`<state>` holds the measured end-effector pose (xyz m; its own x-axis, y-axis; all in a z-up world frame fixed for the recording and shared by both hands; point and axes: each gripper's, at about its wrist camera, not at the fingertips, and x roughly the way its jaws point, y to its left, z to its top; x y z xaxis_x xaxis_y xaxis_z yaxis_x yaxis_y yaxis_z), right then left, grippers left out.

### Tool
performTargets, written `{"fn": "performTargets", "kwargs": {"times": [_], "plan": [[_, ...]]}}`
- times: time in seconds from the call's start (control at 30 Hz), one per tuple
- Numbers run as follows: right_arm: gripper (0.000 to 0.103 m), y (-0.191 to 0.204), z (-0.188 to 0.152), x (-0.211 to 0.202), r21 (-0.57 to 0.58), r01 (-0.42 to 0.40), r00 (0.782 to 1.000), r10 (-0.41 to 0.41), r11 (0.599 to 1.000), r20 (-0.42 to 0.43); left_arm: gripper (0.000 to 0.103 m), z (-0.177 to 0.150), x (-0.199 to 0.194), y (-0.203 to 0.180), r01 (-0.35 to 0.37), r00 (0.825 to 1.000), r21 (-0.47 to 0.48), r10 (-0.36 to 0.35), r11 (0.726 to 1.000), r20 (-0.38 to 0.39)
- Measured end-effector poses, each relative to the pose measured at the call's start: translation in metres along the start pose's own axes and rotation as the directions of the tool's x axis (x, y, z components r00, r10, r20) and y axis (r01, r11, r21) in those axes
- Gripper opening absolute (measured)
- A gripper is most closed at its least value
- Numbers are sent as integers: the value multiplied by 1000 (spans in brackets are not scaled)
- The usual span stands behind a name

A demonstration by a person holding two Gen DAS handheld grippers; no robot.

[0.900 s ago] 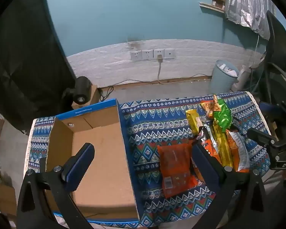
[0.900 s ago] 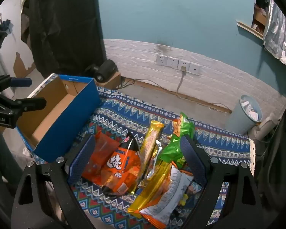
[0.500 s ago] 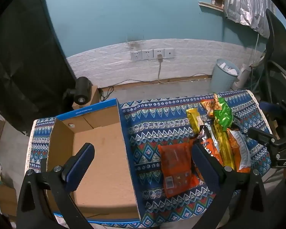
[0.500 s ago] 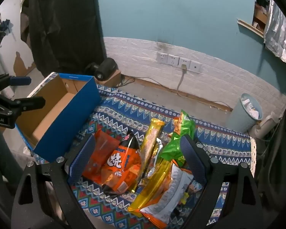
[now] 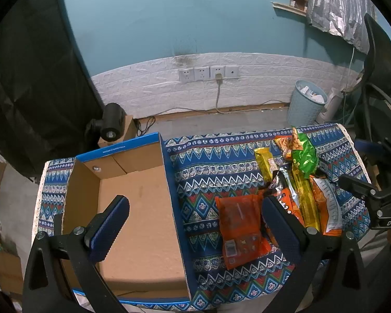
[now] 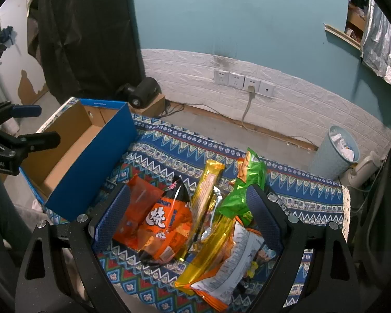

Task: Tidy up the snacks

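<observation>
Left gripper (image 5: 193, 224) and right gripper (image 6: 190, 216) both wide apart, holding nothing — flat translucent orange snack packet (image 5: 241, 230) beside open blue cardboard box (image 5: 133, 208).

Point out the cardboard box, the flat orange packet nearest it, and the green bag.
cardboard box (image 5: 143, 221), left wrist view, bare inside floor.
orange packet (image 5: 238, 224), left wrist view, middle of its face.
green bag (image 6: 247, 185), right wrist view, middle.
</observation>
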<state>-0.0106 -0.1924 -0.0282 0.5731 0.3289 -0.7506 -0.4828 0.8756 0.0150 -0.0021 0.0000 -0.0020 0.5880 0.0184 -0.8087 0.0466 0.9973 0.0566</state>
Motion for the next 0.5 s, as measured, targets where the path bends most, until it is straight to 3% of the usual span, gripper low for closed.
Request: {"fn": "performTargets", "kwargs": {"times": [0.5], "plan": [[89,0,-1,2,-2,1,1000,-1,1000,-17,103,0,1,-1,-11,1000,4,11,1000,-3]]}}
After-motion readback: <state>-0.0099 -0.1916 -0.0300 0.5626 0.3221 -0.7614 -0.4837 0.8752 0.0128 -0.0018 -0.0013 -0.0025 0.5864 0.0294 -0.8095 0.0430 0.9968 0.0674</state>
